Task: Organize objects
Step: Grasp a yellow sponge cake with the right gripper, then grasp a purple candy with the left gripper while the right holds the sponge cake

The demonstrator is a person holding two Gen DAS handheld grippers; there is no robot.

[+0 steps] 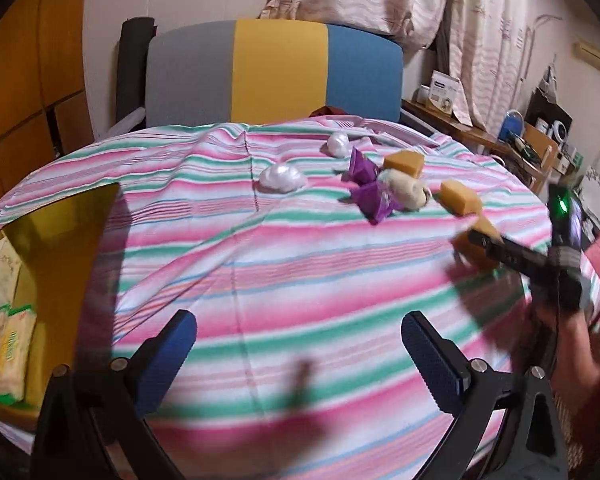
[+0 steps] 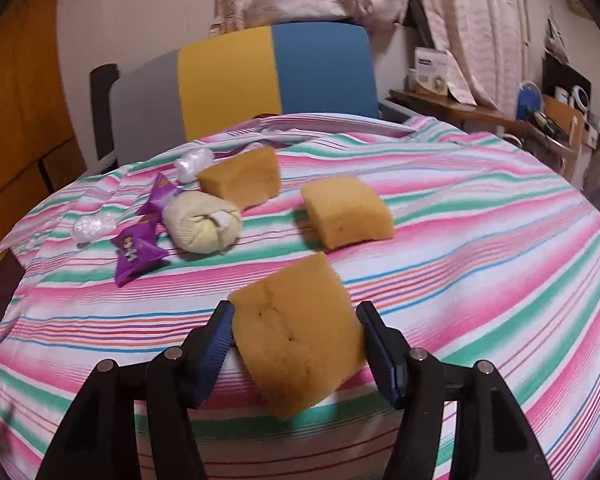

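Note:
My right gripper [image 2: 296,316] is shut on a yellow sponge [image 2: 296,332] and holds it above the striped cloth [image 2: 480,280]; it also shows in the left wrist view [image 1: 476,244]. Two more sponges [image 2: 348,212] [image 2: 240,178] lie beyond it, beside a cream rolled sock [image 2: 200,224], two purple snack packets [image 2: 138,252] and two white plastic wads [image 2: 94,228]. My left gripper [image 1: 298,334] is open and empty over the near cloth. The same pile shows far right in the left wrist view [image 1: 400,190].
An open box [image 1: 60,232] with gold lining holds wet-wipe packs [image 1: 8,356] at the left table edge. A grey, yellow and blue chair back [image 1: 276,72] stands behind the table. A cluttered shelf [image 1: 520,140] is at the right.

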